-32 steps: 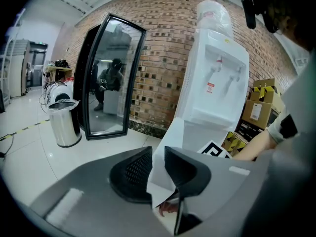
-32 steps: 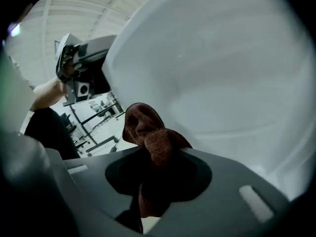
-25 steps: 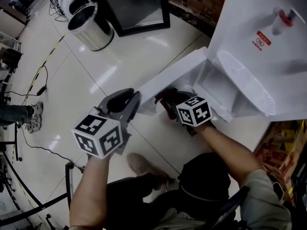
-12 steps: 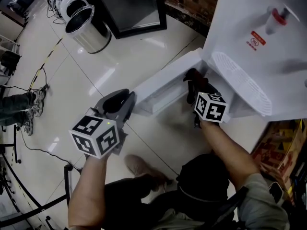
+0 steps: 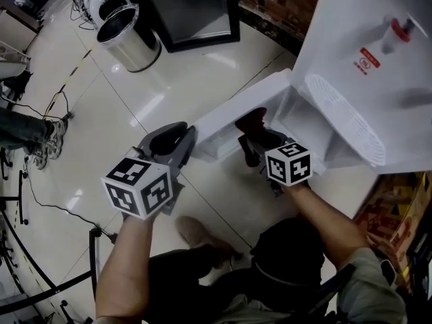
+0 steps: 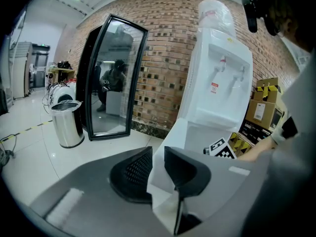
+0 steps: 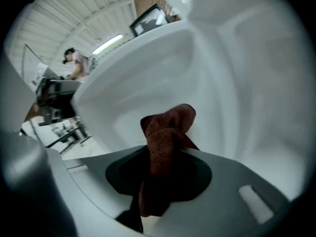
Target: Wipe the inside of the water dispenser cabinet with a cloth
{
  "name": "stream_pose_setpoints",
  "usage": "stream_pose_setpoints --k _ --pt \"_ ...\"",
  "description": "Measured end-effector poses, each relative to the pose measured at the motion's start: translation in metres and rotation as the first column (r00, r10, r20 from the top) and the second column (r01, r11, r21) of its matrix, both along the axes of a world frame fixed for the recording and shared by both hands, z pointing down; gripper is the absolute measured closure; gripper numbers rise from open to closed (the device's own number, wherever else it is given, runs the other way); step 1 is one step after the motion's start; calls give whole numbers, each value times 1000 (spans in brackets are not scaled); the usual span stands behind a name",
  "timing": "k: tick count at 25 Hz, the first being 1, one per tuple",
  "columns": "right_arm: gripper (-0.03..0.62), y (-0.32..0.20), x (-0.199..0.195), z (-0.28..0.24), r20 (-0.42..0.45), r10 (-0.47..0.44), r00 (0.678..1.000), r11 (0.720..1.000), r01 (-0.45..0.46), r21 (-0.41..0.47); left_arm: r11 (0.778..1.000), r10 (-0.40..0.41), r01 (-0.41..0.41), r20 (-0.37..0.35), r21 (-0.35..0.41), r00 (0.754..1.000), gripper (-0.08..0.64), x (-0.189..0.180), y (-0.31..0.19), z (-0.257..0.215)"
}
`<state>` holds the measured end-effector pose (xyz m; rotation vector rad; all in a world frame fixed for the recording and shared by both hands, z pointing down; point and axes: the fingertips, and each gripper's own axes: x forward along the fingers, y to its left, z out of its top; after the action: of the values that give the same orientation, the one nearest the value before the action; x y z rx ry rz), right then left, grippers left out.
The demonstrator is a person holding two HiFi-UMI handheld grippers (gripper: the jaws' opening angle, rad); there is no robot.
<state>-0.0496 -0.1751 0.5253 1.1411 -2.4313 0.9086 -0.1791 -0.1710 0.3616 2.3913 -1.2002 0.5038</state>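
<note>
The white water dispenser (image 5: 378, 39) stands at the right, its lower cabinet door (image 5: 229, 117) swung open toward me. My left gripper (image 5: 191, 140) is shut on the door's free edge; in the left gripper view the white panel (image 6: 168, 147) sits clamped between the jaws of that gripper (image 6: 158, 159). My right gripper (image 5: 251, 139) is shut on a dark red-brown cloth (image 5: 251, 123), at the opening between the door's inner face and the cabinet (image 5: 304, 123). In the right gripper view the cloth (image 7: 165, 132) sticks out past the right gripper (image 7: 165, 157) toward the moulded white inner surface (image 7: 148, 78).
A steel bin (image 5: 125, 36) and a black-framed mirror (image 5: 196, 12) stand on the tiled floor at the back. Cables (image 5: 47, 113) and a bystander's shoe (image 5: 50, 144) lie at the left. Cardboard boxes (image 5: 398, 208) stand at the right, beside the dispenser.
The right gripper with the cloth first went deeper toward the cabinet, then came back left along the door's inner face. The left gripper has kept its hold on the door.
</note>
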Motion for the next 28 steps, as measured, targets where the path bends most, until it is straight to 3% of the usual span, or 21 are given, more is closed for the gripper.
stream_pose_setpoints --k 2,5,7,8,9,11,14,16,18,23,25,28 --pt "476 33 -51 -12 89 -249 964 968 249 6 1000 -2 2 -1 1 1000 486 -1 0 0" --pt "474 86 -109 -21 151 -547 824 834 551 15 1000 -3 3 -3 3 1000 486 0 1 0" --pt "474 111 -130 -11 147 -660 737 743 669 -17 1000 -8 8 -3 5 1000 486 1 1 0" --pt "474 117 -136 -2 126 -690 713 715 698 -37 1000 -10 10 -2 7 1000 486 1 1 0" --pt "474 118 -138 8 94 -699 708 707 705 -56 1000 -11 11 -2 8 1000 486 2 2 0" --pt "474 102 -134 27 30 -659 751 747 659 -83 1000 -11 11 -3 8 1000 487 2 2 0" --pt "474 59 -111 39 16 -486 874 869 485 -103 1000 -14 14 -7 7 1000 488 0 1 -1" --pt "474 29 -89 43 43 -334 942 934 337 -116 1000 -17 17 -12 4 1000 488 -1 1 -1" --pt "474 4 -70 48 53 -212 976 968 218 -127 1000 -23 23 -13 4 1000 488 -2 -1 -1" --pt "474 -20 -41 64 -21 -59 998 992 57 -113 999 -43 43 -8 10 999 488 -3 -5 -1" --pt "474 -30 -17 66 -37 53 998 993 -57 -105 999 -45 45 -6 10 999 488 -4 -5 -1" --pt "476 -49 38 68 -34 294 955 948 -296 -117 999 -49 49 -2 10 999 489 -4 -7 -1"
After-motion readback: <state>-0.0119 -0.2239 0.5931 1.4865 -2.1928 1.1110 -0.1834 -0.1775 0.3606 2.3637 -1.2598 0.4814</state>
